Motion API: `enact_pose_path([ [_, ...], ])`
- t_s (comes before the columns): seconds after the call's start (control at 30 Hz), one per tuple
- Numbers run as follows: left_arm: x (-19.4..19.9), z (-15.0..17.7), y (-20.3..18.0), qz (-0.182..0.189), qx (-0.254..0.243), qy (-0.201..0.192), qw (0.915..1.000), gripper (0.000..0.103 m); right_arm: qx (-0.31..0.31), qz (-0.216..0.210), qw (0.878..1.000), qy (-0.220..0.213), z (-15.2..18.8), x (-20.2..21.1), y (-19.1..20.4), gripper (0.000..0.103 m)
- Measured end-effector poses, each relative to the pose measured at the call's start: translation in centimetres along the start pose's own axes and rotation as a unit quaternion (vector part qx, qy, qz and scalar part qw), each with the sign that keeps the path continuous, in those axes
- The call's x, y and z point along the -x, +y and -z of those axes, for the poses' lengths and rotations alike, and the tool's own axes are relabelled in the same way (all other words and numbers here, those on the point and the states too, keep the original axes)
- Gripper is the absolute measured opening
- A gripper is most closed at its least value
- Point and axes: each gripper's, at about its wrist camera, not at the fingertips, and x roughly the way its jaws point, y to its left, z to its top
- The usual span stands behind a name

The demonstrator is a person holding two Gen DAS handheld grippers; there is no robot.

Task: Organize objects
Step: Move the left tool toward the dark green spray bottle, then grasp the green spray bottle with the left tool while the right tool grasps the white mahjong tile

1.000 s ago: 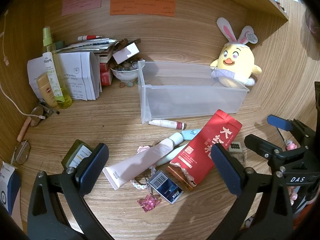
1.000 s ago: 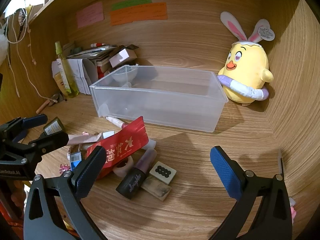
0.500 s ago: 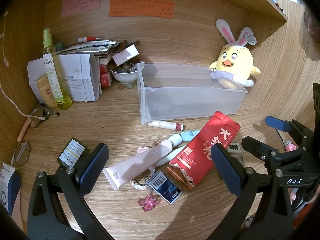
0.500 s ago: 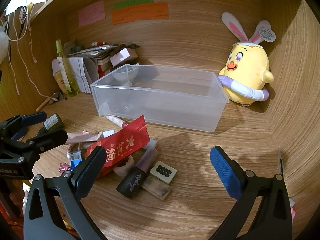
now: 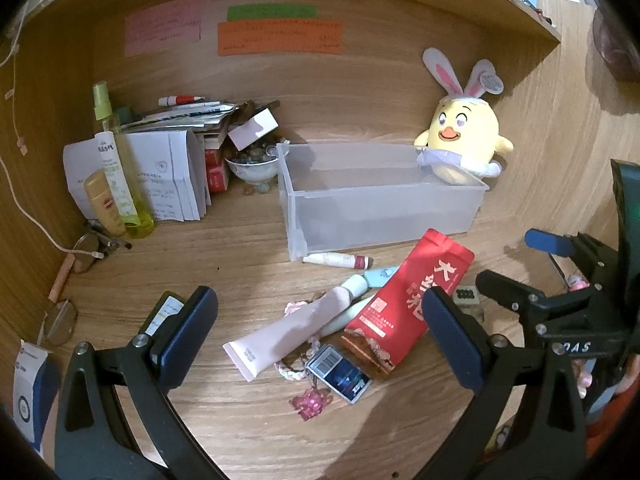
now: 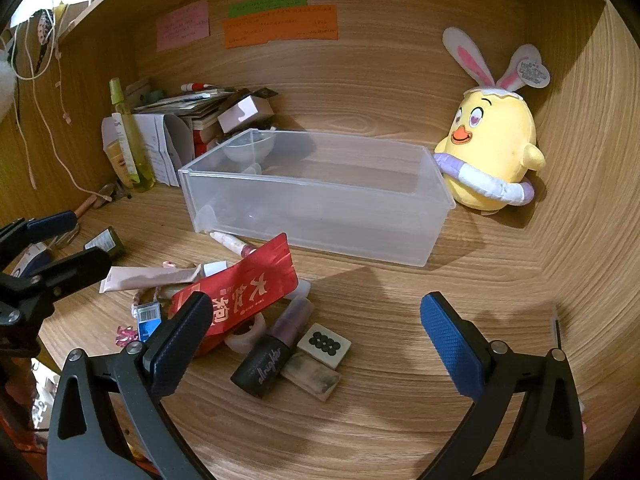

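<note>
Nearest, at the bottom of each wrist view, both tools hang spread wide and empty: the left gripper [image 5: 320,336] over the pink tube [image 5: 294,330], the right gripper [image 6: 316,336] over the dark bottle [image 6: 274,360] and the two tiles [image 6: 324,343] beside it. Neither touches anything, and both tilt down toward the wooden desk [image 6: 380,420].

Just beyond, at frame centre, lies the heap to be sorted. The red pouch [image 6: 244,292] lies partly across the other pieces; it looks light, crinkly and slippery, so a pinch across a sealed edge seems safest. The pink tube is soft and would squash, so the stiffer cap end looks like the better hold. The dark bottle is rigid and may roll; grip it across the body. A small blue box [image 5: 338,372] and a braided cord [image 5: 290,372] sit low in the left view, the cord limp and likely to snag.

Further back, the clear bin [image 6: 320,200] stands empty in mid frame, the probable destination. A slim lip tube [image 5: 336,259] rests against its front wall. At the upper right of the right wrist view, a yellow plush chick [image 6: 492,152] sits beside the bin.
</note>
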Motion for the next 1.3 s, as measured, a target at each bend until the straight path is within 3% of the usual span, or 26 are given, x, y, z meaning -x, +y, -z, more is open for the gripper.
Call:
enact_pose_path([
  [0.17, 0.3, 0.2, 1.2, 0.006, 0.011, 0.009, 0.9999, 0.103, 0.001, 0.003, 1.0, -0.005, -0.1, 0.3, 0.1, 0.103],
  [0.33, 0.8, 0.0, 4.3, 0.021, 0.063, 0.009, 0.9977, 0.103, 0.002, 0.011, 1.0, -0.008, -0.2, 0.5, 0.0, 0.103],
  [0.6, 0.4, 0.7, 9.6, -0.034, 0.113, 0.014, 0.9929, 0.103, -0.006, 0.021, 1.0, 0.022, 0.3, -0.7, -0.9, 0.103],
  [0.9, -3.3, 3.0, 12.6, -0.06, 0.121, 0.07, 0.9883, 0.103, -0.025, 0.026, 0.998, 0.059, 1.9, -2.4, -1.8, 0.103],
  [0.93, -3.6, 3.2, 12.7, -0.06, 0.12, 0.073, 0.9882, 0.102, -0.027, 0.028, 0.997, 0.063, 2.1, -2.6, -1.8, 0.102],
  [1.03, -4.7, 3.4, 12.9, -0.061, 0.11, 0.084, 0.9885, 0.086, -0.032, 0.028, 0.996, 0.078, 2.8, -3.3, -1.7, 0.101],
  [1.13, -5.7, 3.4, 13.3, -0.064, 0.111, 0.092, 0.9875, 0.084, -0.033, 0.038, 0.995, 0.086, 3.1, -3.9, -1.7, 0.09],
  [1.3, -6.5, 3.5, 14.0, -0.055, 0.12, 0.1, 0.9861, 0.081, -0.06, 0.031, 0.993, 0.097, 3.4, -4.3, -3.1, 0.085],
])
